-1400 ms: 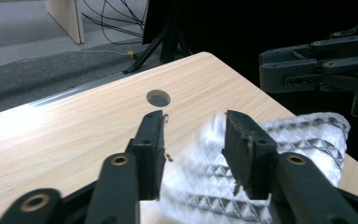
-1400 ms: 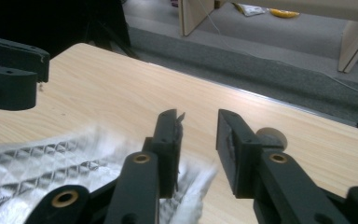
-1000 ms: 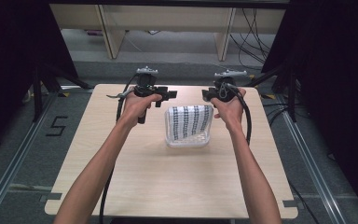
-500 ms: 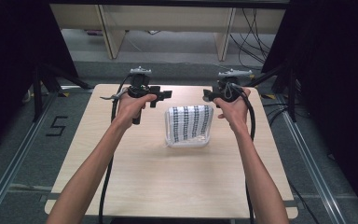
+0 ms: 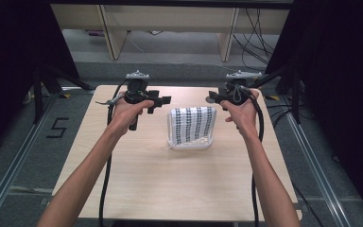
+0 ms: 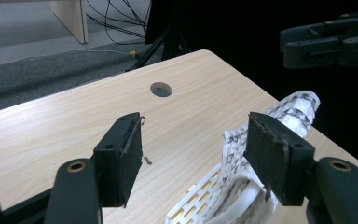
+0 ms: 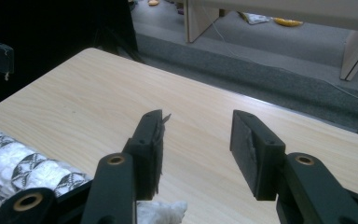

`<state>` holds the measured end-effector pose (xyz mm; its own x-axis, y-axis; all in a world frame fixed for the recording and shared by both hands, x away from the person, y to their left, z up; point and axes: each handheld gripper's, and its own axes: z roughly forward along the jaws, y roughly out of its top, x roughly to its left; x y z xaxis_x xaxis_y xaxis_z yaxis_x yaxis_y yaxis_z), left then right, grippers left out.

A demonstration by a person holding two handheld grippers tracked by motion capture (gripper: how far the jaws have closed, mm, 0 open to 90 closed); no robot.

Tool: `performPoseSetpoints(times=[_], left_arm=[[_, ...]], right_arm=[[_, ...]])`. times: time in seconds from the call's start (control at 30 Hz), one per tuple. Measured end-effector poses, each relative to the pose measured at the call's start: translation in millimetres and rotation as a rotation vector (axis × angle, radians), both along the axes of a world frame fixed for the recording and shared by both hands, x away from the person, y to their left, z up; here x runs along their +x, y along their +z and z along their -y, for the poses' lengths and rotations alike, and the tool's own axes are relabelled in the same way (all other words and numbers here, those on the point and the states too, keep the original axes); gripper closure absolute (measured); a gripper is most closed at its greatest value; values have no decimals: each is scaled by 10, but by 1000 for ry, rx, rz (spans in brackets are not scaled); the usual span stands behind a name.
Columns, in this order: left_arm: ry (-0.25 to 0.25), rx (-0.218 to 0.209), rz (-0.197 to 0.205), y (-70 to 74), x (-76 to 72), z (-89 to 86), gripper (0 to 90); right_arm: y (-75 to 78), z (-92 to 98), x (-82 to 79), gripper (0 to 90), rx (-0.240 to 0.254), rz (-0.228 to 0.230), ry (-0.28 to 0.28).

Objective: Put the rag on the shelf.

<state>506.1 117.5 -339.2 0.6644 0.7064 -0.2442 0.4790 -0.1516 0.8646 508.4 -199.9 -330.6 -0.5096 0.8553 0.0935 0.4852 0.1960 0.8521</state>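
Note:
A white cloth with black patterned stripes [image 5: 192, 124] lies draped over a white slotted basket [image 5: 189, 144] at the middle of the wooden table [image 5: 170, 179]. My left gripper [image 5: 163, 100] hovers open just left of the cloth's far end, nothing between its jaws; in the left gripper view [image 6: 193, 156] the cloth [image 6: 284, 112] and basket rim [image 6: 196, 198] lie below and to the right. My right gripper [image 5: 211, 98] is held open at the cloth's far right corner. In the right gripper view [image 7: 196, 149] the cloth [image 7: 23, 168] lies at lower left.
A round cable hole [image 6: 161, 89] sits in the tabletop near its far edge. Beyond the table are grey carpet, wooden furniture legs [image 5: 111, 30] and loose cables [image 5: 255, 23]. Black stands flank the table on both sides. The near half of the table is bare wood.
Both hands have shifted slightly, with the grippers staying near the cloth's far end. The cloth and basket have not moved.

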Motion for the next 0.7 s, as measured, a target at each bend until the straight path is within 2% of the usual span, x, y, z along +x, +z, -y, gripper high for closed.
performPoseSetpoints(times=[0.07,0.13,0.2,0.27,0.37,0.4,0.43,0.6,0.7], left_arm=[[0,1,7,6,-44,-13,358],[-13,4,13,11,-70,-24,357],[-12,8,21,14,-110,-33,352],[-25,-3,22,10,-140,-43,350],[-37,8,27,4,-206,-56,346],[-39,10,28,5,-229,-62,344],[-45,2,26,5,-250,-67,344],[-66,-9,37,11,-367,-96,341],[-76,3,41,8,-428,-101,334]], right_arm=[[8,20,-15,545,-3,7,13],[16,17,-46,539,14,-5,5],[26,38,-59,530,9,6,13],[33,61,-91,515,16,5,18],[43,83,-113,498,4,16,32],[50,86,-134,497,15,15,20],[65,107,-160,495,13,26,30],[96,113,-249,481,20,25,39],[102,104,-286,478,22,27,44]])
